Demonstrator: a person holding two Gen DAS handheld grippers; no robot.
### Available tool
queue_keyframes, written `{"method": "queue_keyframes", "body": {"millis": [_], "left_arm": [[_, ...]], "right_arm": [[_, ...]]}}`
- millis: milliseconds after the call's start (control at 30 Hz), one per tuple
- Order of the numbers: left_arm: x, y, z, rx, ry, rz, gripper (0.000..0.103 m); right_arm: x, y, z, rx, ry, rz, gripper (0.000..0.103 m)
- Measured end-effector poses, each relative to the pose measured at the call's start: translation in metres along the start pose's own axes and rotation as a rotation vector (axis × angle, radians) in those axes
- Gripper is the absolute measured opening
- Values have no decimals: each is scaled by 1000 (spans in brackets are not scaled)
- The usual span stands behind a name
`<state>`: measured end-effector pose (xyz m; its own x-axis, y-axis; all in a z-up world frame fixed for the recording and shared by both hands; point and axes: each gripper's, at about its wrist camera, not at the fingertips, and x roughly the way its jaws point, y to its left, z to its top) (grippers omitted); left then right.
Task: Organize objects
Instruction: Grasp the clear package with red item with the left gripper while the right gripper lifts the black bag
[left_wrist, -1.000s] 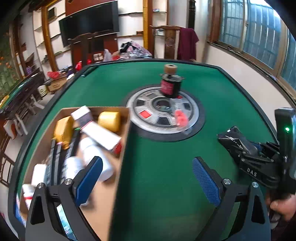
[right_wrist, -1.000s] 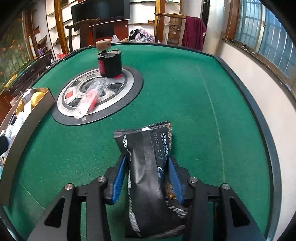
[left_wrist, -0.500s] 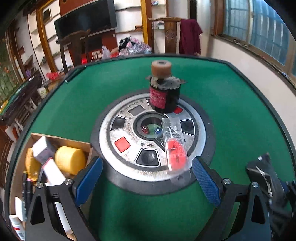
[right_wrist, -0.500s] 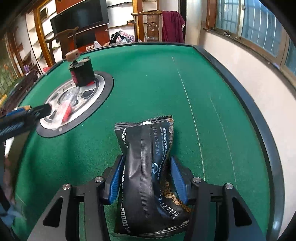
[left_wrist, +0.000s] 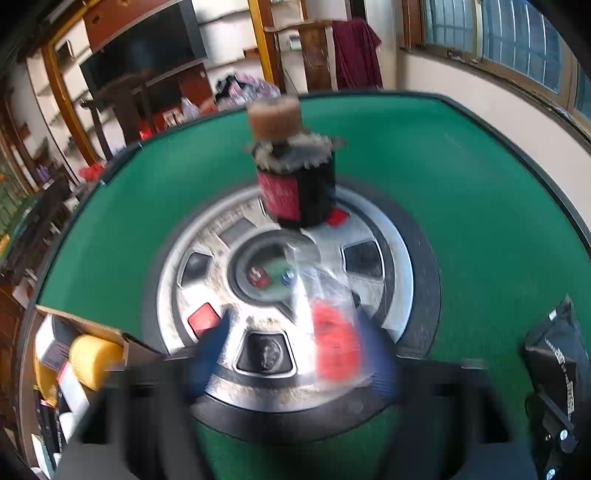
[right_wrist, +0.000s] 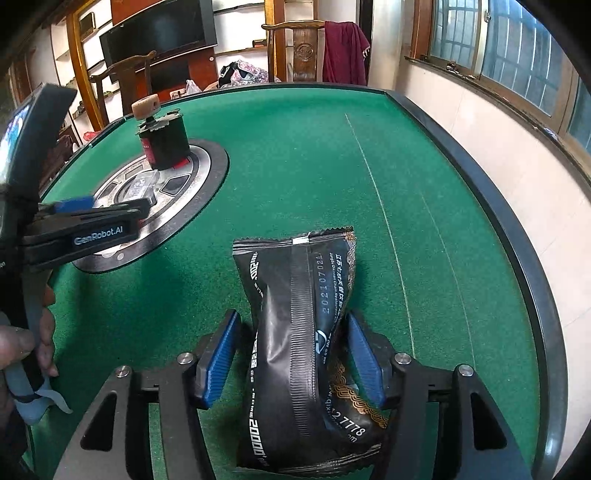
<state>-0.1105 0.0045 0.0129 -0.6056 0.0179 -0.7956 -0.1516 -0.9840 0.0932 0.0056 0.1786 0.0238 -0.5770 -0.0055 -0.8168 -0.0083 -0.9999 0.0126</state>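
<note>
While the right gripper (right_wrist: 291, 358) stands over the black foil pouch (right_wrist: 306, 332), its jaws have just been opening: a gap shows beside the left pad, and the right pad appears at most to brush the pinched waist of the pouch, so the pouch is judged released onto the green felt table (right_wrist: 295, 155). The pouch is crinkled and glossy, with a ribbed back seam and serrated ends. The left gripper (left_wrist: 295, 354) has just been closing over the clear packet with red contents (left_wrist: 332, 332), which lies on the round metal centre plate (left_wrist: 391, 273); the packet sits between the blue pads, but heavy blur hides whether they press on it (a grasp cannot be confirmed). That packet is judged the next item for the cardboard box (left_wrist: 122, 338) at the table's left edge, where a yellow cylinder (left_wrist: 94, 354) and several cartons are already stowed. A dark jar (left_wrist: 295, 184) with a cork-like knob stands upright on the plate's far side. The plate is worn, dusty metal with dark inset buttons.
</note>
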Motion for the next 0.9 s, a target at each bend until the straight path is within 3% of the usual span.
{"method": "queue_keyframes", "body": {"millis": [33, 400, 533, 633, 700, 767, 800, 900], "left_arm": [[-2, 0, -1, -2, 5, 1, 27], [-40, -7, -53, 3, 52, -95, 27], [-45, -18, -60, 40, 25, -57, 29], [-47, -25, -62, 60, 0, -12, 41], [-48, -26, -63, 75, -13, 3, 43], [-50, -22, -63, 66, 5, -24, 40], [-50, -20, -63, 56, 16, -37, 26], [-61, -17, -69, 54, -1, -43, 26]], "right_arm": [[0, -1, 1, 0, 0, 1, 63], [1, 2, 1, -12, -5, -10, 64], [1, 3, 0, -16, -4, -9, 66], [0, 2, -1, -17, -5, -7, 67], [0, 3, -2, -19, -5, -7, 69], [0, 4, -3, -24, -6, -10, 69], [0, 4, -3, -27, -7, -11, 69], [0, 4, -3, -30, -10, -12, 69]]}}
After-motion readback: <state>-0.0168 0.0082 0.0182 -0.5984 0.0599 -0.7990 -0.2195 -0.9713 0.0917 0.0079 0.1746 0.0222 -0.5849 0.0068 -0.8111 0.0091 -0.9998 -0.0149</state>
